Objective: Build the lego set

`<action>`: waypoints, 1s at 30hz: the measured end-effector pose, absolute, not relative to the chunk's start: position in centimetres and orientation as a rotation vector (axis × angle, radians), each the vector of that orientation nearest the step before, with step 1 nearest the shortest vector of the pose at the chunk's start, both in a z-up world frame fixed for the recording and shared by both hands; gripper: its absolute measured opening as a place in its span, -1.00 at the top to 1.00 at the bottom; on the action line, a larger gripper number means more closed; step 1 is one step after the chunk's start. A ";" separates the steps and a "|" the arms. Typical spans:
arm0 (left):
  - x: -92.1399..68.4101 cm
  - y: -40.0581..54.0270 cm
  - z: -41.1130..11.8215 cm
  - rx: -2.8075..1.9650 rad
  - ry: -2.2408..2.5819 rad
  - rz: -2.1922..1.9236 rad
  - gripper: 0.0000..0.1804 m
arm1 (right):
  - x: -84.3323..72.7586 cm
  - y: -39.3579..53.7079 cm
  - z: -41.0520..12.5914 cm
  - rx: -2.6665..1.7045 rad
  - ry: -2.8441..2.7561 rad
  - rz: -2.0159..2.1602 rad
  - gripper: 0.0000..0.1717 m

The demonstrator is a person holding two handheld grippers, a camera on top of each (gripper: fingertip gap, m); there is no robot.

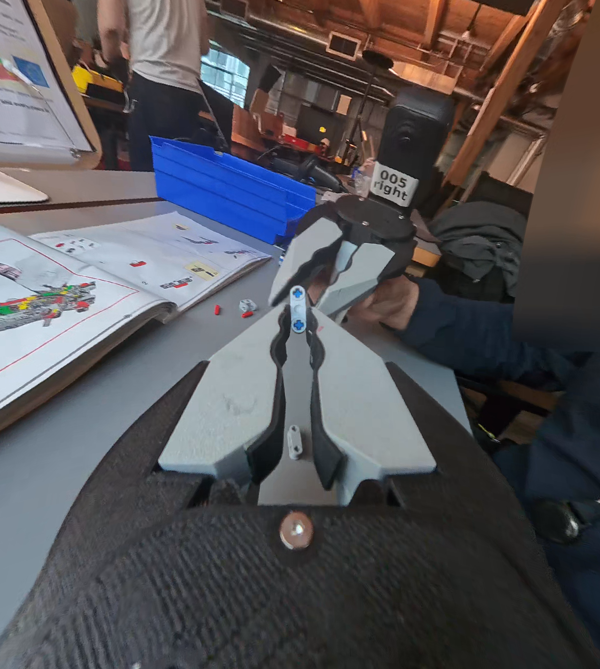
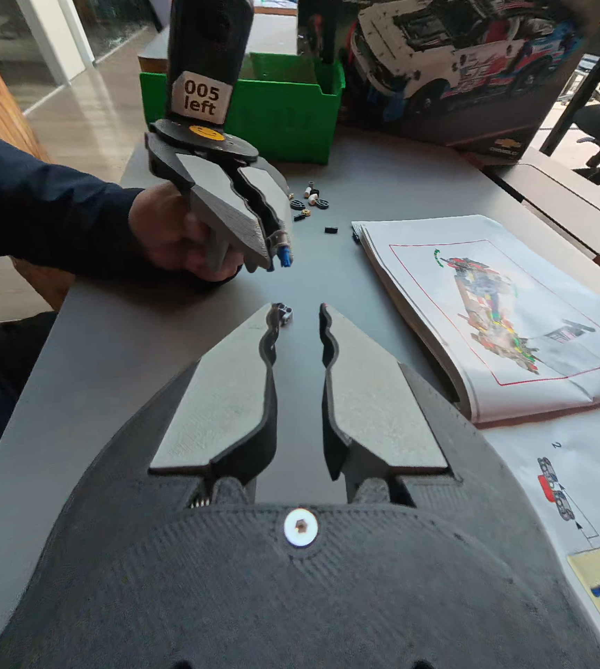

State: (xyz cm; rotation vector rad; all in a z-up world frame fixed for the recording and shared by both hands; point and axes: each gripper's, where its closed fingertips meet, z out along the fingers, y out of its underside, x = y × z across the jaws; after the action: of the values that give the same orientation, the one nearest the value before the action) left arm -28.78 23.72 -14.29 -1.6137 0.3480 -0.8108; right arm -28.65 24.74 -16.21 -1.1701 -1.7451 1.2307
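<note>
The left wrist view gives the best look at what the left gripper (image 1: 297,314) has: a small light grey beam (image 1: 297,308) with two blue pegs in it, pinched upright right at the fingertips, both pads pressed on its sides. From the right wrist view that same piece is mostly hidden, you only catch a blue peg (image 2: 284,257) poking out below the tips. The left view also shows a blue bin (image 1: 233,188) beyond the gripper, two red pins (image 1: 217,310) and a tiny grey block ahead and to its left, and another grey beam (image 1: 294,441) lying on the counter (image 1: 110,416) between the fingers, further back.

The right view has things the other doesn't: a green bin (image 2: 291,119), a big box with a car picture (image 2: 454,72), and a scatter of small black and white parts (image 2: 309,202) far ahead. The open booklet (image 2: 490,318) sits off to its right.

The right gripper (image 2: 300,313) is spread apart, gripping nothing; a small grey block (image 2: 285,313) sits against its left fingertip only.

Pose-wise, the left hand (image 2: 175,235) holds its gripper tilted down toward the counter, the right hand (image 1: 381,304) angles its gripper down at the beam's top.
</note>
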 end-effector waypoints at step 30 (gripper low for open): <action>-27.3 24.9 -17.2 -1.836 0.300 -0.774 0.91 | -29.0 25.3 -18.3 -1.055 -1.813 0.676 0.99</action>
State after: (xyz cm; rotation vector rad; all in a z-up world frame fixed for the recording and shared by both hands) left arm -27.33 24.94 -17.20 -1.8361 0.3002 -0.7742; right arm -29.04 25.27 -18.28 -1.0546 -1.8132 0.6758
